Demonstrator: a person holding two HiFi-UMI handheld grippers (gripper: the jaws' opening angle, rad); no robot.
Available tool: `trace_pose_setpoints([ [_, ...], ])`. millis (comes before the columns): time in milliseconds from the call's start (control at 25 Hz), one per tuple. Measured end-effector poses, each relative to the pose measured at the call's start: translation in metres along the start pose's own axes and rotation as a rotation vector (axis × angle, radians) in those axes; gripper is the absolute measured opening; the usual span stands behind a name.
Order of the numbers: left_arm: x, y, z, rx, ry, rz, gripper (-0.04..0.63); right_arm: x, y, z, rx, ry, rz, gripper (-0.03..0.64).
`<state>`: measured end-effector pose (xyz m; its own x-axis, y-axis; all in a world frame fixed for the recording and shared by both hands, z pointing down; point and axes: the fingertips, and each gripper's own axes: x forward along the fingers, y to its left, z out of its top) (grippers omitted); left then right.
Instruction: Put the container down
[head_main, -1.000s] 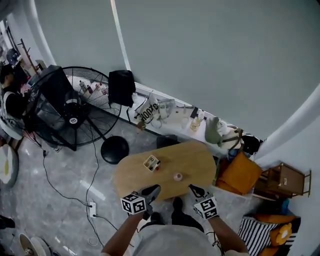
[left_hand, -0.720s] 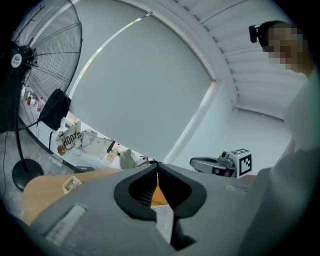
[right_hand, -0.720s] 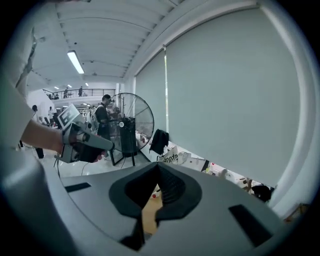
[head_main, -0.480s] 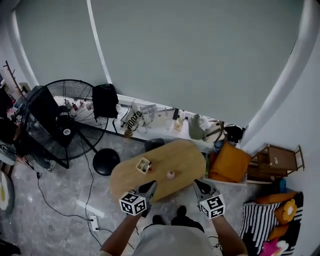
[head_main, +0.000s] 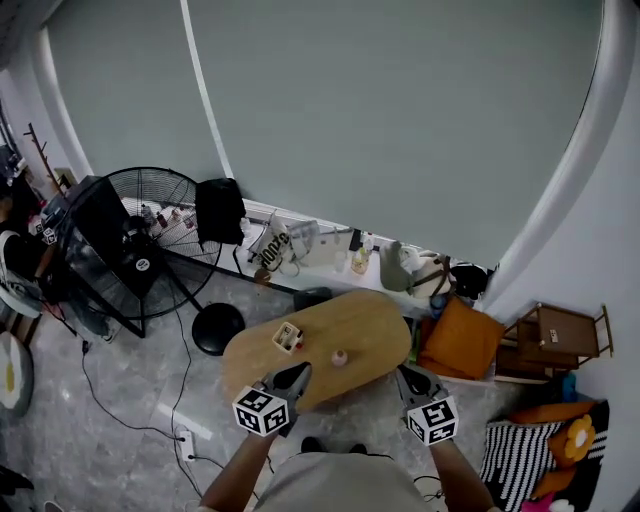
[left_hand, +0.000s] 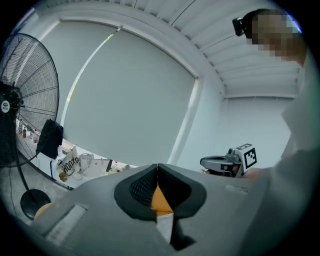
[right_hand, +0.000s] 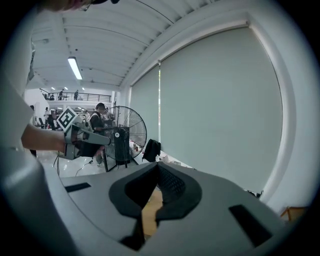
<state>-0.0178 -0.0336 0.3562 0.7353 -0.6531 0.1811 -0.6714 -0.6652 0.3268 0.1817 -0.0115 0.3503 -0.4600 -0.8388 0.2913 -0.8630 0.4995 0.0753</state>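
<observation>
On the table's left half, toward the far edge, the container stands upright and free, with nothing touching it; by that, the putting-down looks done. It is a small, squarish, open-topped box with pale walls and a few bits inside, 1 of them reddish; what they are is too small to tell.

I judge it light and stiff, likely thin plastic or card, so it could tip or skid easily on the smooth top. The best hold would be 1 wall pinched at the rim, or 2 opposite walls taken from above, with gentle pressure so the walls do not bow.

A little pink round thing sits near the table's middle, apart from the box. The table is an oval of light, smooth wood.

Both tools hang by the near edge, apart from the box. The left gripper is clenched on nothing, its dark ribbed pads pressed together. The right gripper is likewise closed and empty.
</observation>
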Motion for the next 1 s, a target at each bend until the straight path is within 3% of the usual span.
trace_pose_setpoints([
  [360, 0.007, -0.008, 0.003, 0.011, -0.019, 0.05, 0.021, -0.01, -0.017, 0.003, -0.012, -0.035, 0.025, 0.002],
  [1000, 0.014, -0.015, 0.008, 0.016, -0.027, 0.036, 0.02, -0.011, -0.025, 0.011, -0.028, -0.056, 0.03, 0.002],
])
